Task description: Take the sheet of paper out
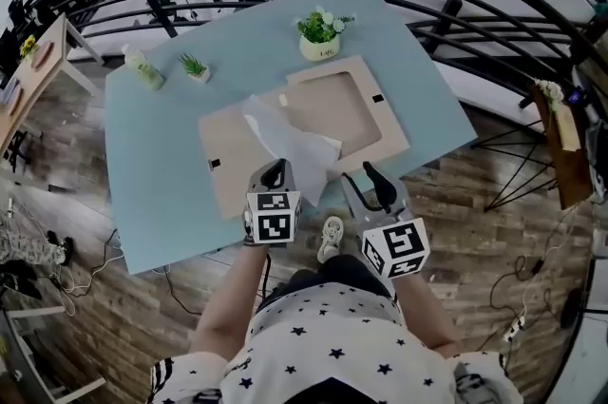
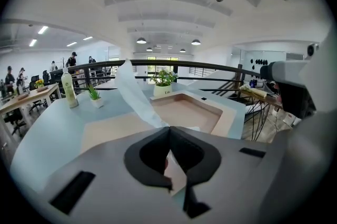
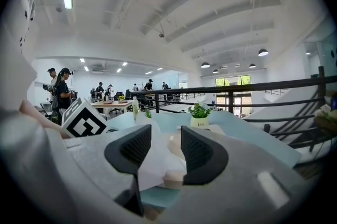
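Note:
A white sheet of paper rises crumpled from a beige frame that lies opened flat, its backing board to the left. My left gripper is shut on the paper's near edge and holds it above the board. In the left gripper view the sheet runs up and left from the closed tips of the left gripper. My right gripper is open at the table's front edge, just right of the paper. In the right gripper view the paper shows through the gap of the right gripper; the pads do not press it.
The frame lies on a light blue table. At the far side stand a potted plant, a small green plant and a bottle. A black railing curves behind the table. Wooden floor lies below the front edge.

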A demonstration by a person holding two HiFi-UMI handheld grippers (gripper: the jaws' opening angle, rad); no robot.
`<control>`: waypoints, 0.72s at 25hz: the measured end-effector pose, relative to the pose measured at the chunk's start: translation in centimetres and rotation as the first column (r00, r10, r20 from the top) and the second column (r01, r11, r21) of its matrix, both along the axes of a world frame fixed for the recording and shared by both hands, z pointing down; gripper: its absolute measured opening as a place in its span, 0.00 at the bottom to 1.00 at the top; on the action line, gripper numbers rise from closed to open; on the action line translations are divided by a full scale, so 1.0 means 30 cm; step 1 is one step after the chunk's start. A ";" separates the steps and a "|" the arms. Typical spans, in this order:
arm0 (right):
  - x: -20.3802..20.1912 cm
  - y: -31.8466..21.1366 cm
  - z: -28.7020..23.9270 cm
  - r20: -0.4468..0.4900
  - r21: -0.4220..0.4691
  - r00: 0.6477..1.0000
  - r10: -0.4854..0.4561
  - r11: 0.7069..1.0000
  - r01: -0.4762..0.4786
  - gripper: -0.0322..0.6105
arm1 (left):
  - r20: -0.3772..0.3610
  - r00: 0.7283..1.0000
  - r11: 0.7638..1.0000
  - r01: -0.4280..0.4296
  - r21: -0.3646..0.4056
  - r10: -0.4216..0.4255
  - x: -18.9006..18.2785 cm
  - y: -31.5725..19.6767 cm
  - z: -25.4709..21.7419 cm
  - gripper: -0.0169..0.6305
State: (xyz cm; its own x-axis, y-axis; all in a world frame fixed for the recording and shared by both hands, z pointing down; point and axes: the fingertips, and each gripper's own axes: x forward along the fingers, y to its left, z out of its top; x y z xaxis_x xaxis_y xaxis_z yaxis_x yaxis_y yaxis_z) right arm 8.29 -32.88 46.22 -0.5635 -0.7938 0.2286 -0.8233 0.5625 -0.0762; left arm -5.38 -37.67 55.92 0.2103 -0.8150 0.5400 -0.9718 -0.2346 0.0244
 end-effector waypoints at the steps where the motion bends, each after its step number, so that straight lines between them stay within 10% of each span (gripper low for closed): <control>1: -0.004 0.025 -0.004 -0.002 0.003 1.000 0.001 1.000 -0.001 0.33 | -0.002 1.000 1.000 -0.001 0.007 0.001 -0.005 0.025 -0.010 0.03; 18: -0.040 0.464 -0.082 -0.018 0.068 0.999 0.046 0.997 -0.045 0.06 | -0.059 0.998 0.995 0.002 0.102 0.004 -0.085 0.513 -0.177 0.03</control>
